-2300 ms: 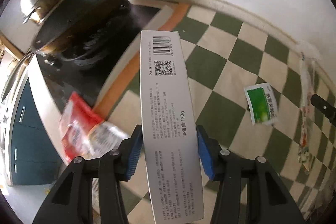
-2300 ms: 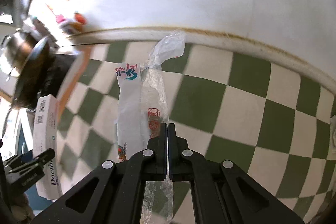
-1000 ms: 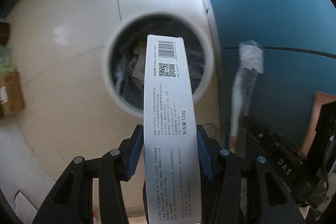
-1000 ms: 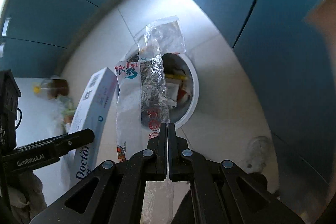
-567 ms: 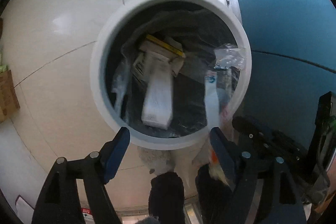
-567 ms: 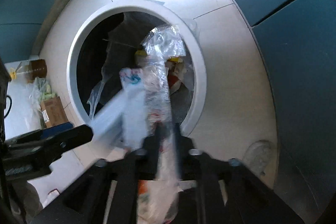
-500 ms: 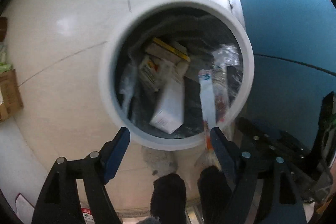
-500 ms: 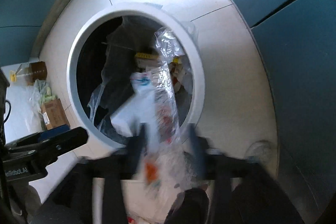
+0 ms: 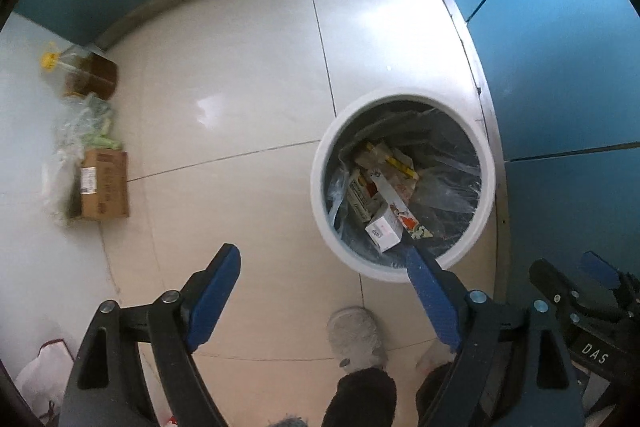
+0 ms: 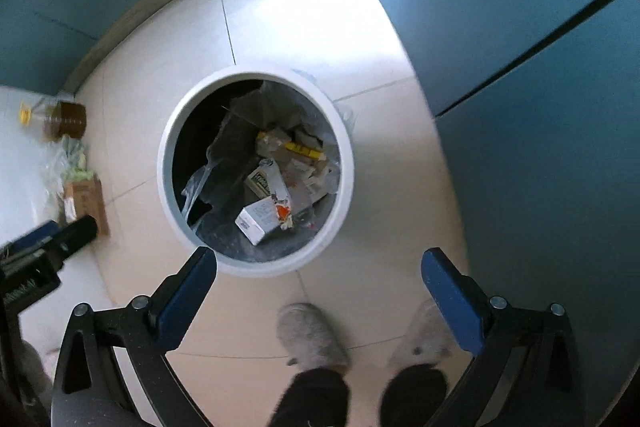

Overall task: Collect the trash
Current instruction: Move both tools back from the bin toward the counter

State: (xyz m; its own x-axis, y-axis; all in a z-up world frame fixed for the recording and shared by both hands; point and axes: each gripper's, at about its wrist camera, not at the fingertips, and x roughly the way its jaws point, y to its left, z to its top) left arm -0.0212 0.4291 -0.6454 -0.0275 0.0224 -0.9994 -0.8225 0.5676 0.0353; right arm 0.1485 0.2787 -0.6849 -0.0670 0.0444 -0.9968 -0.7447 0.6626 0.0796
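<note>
Fingers of the left gripper (image 9: 322,267) and right gripper (image 10: 320,263) spread wide, holding nothing.
White box (image 10: 258,219) and plastic wrapper (image 10: 278,193) lie inside the round trash bin (image 10: 166,163), centre frame, on the floor.

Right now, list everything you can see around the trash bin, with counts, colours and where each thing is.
trash bin: one, white, on the floor by the blue cabinets
white box: one, inside the bin, on top
snack wrapper: one, white with red print, across the box
cardboard box: one, brown, by the far wall
oil bottle: one, amber with yellow cap, in the corner
plastic bag: one, clear, between bottle and cardboard box
slippers: two, grey, on the person's feet
left gripper: open, empty
right gripper: open, empty
</note>
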